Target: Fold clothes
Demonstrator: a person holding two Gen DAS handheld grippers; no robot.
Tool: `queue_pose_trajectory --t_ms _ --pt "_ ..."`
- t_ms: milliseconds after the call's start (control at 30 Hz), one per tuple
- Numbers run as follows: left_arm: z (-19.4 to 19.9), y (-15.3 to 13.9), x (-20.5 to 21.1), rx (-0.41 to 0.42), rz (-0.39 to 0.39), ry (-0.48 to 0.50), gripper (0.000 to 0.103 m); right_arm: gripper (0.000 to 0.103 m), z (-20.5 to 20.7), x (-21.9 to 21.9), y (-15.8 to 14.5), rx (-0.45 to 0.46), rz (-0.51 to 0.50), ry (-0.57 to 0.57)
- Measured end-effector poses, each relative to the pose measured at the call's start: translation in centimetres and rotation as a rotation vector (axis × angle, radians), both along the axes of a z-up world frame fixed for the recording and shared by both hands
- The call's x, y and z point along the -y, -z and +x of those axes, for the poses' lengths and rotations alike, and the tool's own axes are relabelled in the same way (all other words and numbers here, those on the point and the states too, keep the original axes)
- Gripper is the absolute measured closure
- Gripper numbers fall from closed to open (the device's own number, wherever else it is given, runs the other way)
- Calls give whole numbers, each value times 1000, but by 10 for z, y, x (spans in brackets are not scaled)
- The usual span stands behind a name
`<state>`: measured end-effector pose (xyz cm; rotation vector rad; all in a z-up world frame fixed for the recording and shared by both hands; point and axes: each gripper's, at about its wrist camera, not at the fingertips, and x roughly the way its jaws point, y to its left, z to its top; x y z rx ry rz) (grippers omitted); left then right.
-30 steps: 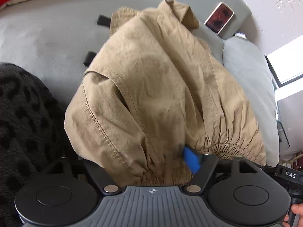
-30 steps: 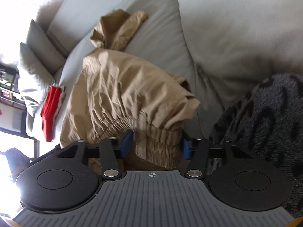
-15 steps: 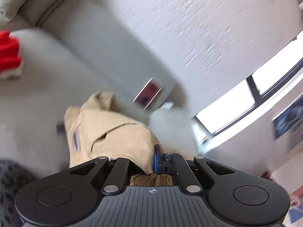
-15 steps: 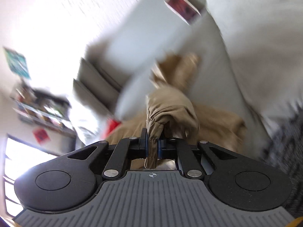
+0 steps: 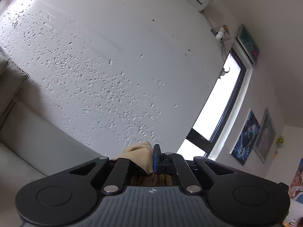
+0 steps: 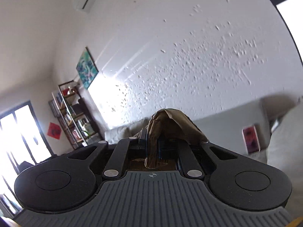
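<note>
In the left wrist view, the left claw (image 5: 151, 159) is pointing up at a pitted white wall (image 5: 117, 71) and is pinching a bunched edge of tan woven fabric, the garment (image 5: 141, 156), which is bulging over the blue pad as a soft, rounded lump; a grey sofa back (image 5: 37, 141) is showing low on the left, and a window (image 5: 219, 117) and two blue pictures are lying to the right. The cloth is looking thin, matte and limp, so it will likely be hanging light and creasing easily, and a stitched or gathered edge is probably the surest place to grip, since plain cloth may be slipping between smooth pads. In the right wrist view, the right claw (image 6: 152, 147) is pressing together on another fold of the same garment (image 6: 176, 124), a narrow strip running down between the pads while the rest is draping over the right finger as a crumpled tent. Behind it a grey sofa (image 6: 227, 124), a small red-faced phone-like object (image 6: 251, 140) and a bookshelf (image 6: 73, 113) are showing. Most of the garment is hanging out of sight below both cameras.
</note>
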<state>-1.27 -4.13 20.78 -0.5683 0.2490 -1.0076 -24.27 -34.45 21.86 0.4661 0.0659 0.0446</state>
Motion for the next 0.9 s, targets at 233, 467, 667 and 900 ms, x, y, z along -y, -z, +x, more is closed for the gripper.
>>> queue_pose_trajectory --t_ms 233,467,667,900 --pt "88 -19 48 -32 78 -47 101 93 110 50 -6 -113 46 82" --pt "16 -85 14 487 -3 -108 101 93 87 15 -76 251 -334 153" --pt "-2 22 0 210 235 33 101 93 33 0 -11 114 -359 61" --pt "14 251 15 -565 583 91 101 92 36 21 205 -527 105 -21"
